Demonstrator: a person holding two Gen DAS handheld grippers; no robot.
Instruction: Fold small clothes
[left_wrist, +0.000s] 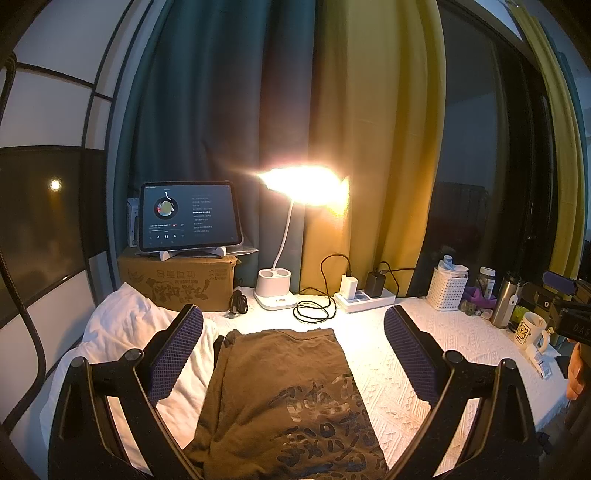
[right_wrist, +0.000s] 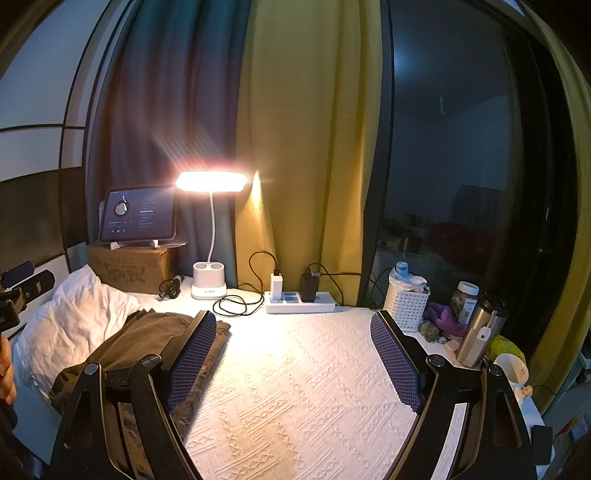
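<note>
Brown cotton, a printed T-shirt (left_wrist: 280, 398) already narrowed to a long strip, lies along the left side of the bench (right_wrist: 314, 387), touching a crumpled white cloth (left_wrist: 122, 325) at the left edge. Both the left hand-held gripper (left_wrist: 293, 354) and the right hand-held gripper (right_wrist: 293, 363) hover spread and empty. Pinching both near corners together and carrying them evenly toward the far hem would probably keep the fold square. White woven cloth covers the bench; a lit lamp (right_wrist: 211, 182), power strip (right_wrist: 299, 301) and tablet (left_wrist: 186, 218) line the far edge before curtains.
</note>
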